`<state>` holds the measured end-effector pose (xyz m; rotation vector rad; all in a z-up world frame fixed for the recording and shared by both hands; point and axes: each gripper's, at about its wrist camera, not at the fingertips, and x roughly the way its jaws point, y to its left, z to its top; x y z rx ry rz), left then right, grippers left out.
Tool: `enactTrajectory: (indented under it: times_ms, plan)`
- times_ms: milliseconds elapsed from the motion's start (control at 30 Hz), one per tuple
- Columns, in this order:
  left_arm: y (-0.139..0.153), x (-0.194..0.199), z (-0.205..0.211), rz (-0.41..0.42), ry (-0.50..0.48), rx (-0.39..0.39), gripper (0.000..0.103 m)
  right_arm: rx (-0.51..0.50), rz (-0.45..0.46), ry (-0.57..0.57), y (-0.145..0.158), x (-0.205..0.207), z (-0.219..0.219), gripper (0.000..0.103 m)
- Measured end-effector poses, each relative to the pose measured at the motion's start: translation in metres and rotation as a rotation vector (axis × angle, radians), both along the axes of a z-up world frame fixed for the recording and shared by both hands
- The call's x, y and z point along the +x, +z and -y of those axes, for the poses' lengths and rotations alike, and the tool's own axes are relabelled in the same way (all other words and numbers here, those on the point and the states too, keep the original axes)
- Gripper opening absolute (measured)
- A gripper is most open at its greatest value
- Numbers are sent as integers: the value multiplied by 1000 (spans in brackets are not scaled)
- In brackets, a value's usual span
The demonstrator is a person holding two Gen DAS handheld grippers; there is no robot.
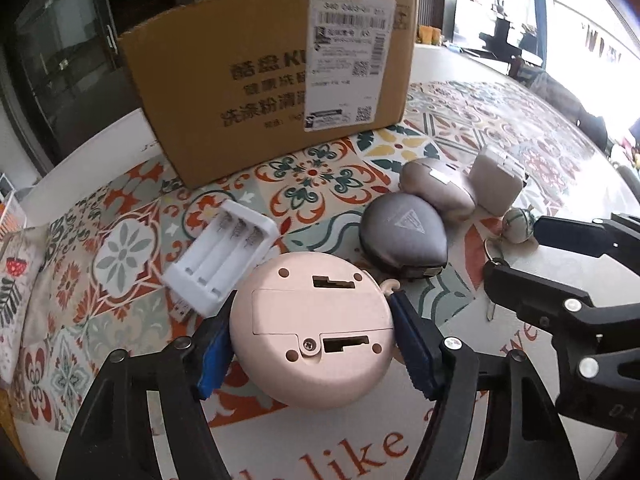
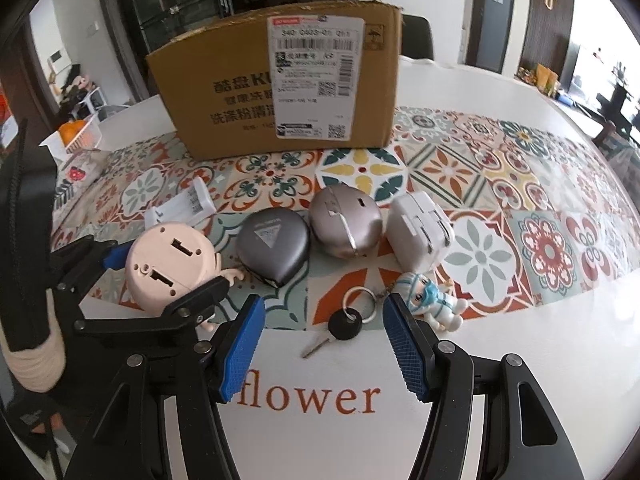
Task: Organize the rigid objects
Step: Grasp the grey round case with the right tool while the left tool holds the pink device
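My left gripper (image 1: 312, 340) is shut on a round pink toy (image 1: 312, 328), base up, held just above the table; it also shows in the right wrist view (image 2: 168, 264). My right gripper (image 2: 324, 344) is open above a black-headed key (image 2: 342, 328) with a ring and a small nurse figurine (image 2: 434, 300). A white battery charger (image 1: 224, 256), a grey teardrop case (image 1: 404, 236), a beige rounded case (image 1: 436, 188) and a white plug adapter (image 2: 420, 228) lie on the patterned mat. The cardboard box (image 1: 272, 80) stands behind them.
The patterned tablecloth (image 2: 520, 200) covers a white table (image 2: 480, 84). A white basket with an orange (image 2: 76, 132) sits at the far left. A chair (image 2: 418, 36) stands behind the box.
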<state>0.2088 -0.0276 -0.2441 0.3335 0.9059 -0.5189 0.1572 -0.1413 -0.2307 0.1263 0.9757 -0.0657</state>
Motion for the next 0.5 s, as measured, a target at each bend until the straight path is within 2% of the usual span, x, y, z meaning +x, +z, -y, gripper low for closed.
enactTrajectory:
  times_ms: [133, 333, 500]
  plan:
    - [9, -4, -12, 34, 32, 9, 71, 5, 31, 52, 1, 4, -6, 62]
    - [13, 0, -29, 38, 97, 10, 71, 26, 60, 118, -6, 17, -16, 62]
    - [10, 5, -37, 27, 130, 6, 71, 35, 44, 138, -18, 29, -18, 62]
